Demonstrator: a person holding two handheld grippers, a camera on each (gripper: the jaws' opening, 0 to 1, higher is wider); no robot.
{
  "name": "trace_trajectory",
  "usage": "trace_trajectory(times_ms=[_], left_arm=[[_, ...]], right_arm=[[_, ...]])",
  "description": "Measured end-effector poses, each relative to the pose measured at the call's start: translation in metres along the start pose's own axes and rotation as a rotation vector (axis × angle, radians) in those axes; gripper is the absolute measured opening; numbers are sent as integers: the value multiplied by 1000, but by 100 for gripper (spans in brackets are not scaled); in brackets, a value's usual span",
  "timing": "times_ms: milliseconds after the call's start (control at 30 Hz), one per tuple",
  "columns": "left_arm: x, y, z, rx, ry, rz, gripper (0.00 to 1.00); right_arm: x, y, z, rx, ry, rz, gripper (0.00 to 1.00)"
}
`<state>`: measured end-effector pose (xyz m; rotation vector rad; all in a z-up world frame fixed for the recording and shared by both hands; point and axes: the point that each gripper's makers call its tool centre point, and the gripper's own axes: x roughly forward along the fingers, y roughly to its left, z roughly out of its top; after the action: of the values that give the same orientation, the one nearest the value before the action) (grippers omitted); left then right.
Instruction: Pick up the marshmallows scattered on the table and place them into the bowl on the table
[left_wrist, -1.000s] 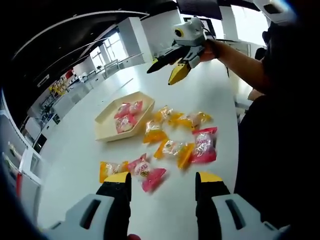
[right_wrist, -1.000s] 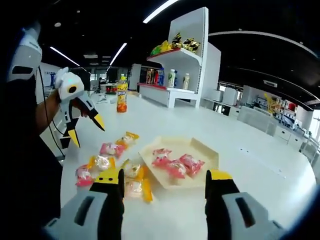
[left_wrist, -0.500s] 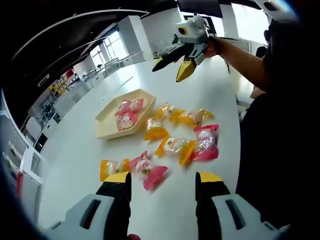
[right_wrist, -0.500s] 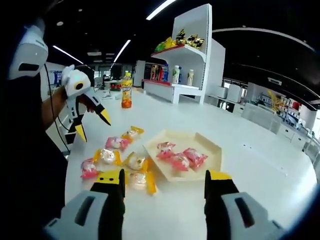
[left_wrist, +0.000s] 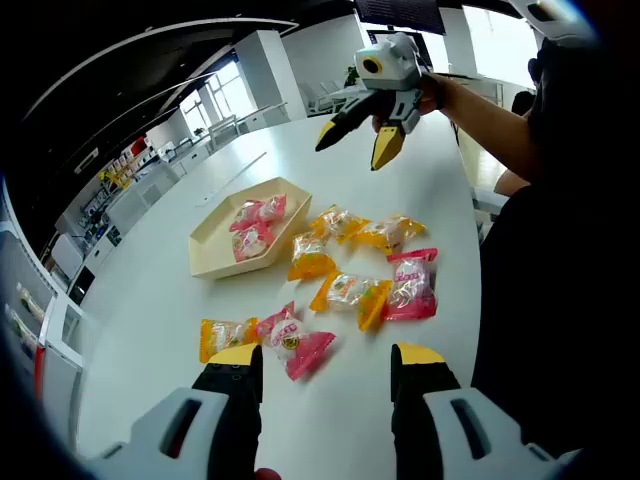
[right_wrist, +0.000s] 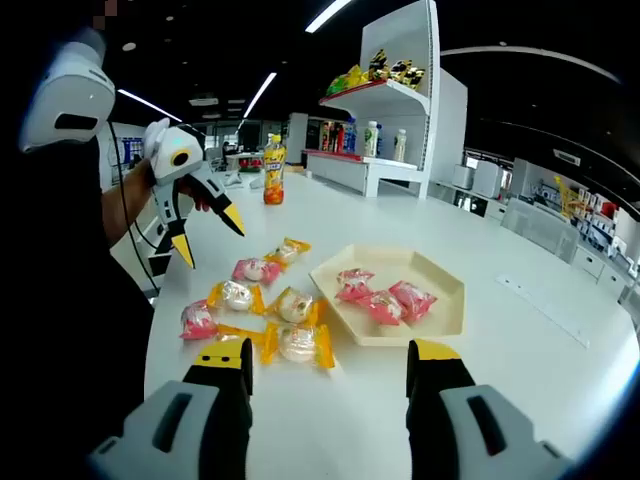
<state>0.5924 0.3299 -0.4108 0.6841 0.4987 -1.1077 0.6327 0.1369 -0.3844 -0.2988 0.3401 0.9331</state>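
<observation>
A beige hexagonal bowl (left_wrist: 205, 257) (right_wrist: 441, 325) on the white table holds three pink marshmallow packets (left_wrist: 251, 226) (right_wrist: 384, 298). Several yellow and pink packets lie loose beside it, among them a yellow one (left_wrist: 309, 259) (right_wrist: 297, 343) and a pink one (left_wrist: 409, 286) (right_wrist: 197, 320). My left gripper (left_wrist: 325, 358) (right_wrist: 210, 238) hovers open above the packets with nothing in it. Held up over the far side of the packets, my right gripper (right_wrist: 328, 352) (left_wrist: 355, 148) is open and empty too.
An orange drink bottle (right_wrist: 272, 176) stands far back on the table. Behind it is a white shelf (right_wrist: 385, 140) with bottles and snacks. The person's dark body (left_wrist: 560, 260) (right_wrist: 60, 300) lines the table edge next to the packets.
The right gripper has drifted a little sideways above the table, so its view has shifted. Both grippers have stayed open. The packets and bowl lie where they were.
</observation>
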Motion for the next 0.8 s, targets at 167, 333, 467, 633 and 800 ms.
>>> trace_trajectory(times_ms=[167, 333, 467, 633, 800], left_arm=[[1, 0, 0, 2, 4, 1, 50], [1, 1, -1, 5, 11, 2, 50], [2, 1, 1, 2, 10, 3, 51], [1, 2, 2, 5, 6, 3, 51], [2, 1, 2, 7, 10, 2, 51]], right_arm=[[-2, 5, -2, 0, -4, 29, 61], [-5, 10, -5, -13, -3, 61, 61], [-6, 11, -9, 6, -10, 90, 61], [-8, 14, -12, -12, 1, 112, 62], [-10, 22, -16, -32, 15, 138, 62]])
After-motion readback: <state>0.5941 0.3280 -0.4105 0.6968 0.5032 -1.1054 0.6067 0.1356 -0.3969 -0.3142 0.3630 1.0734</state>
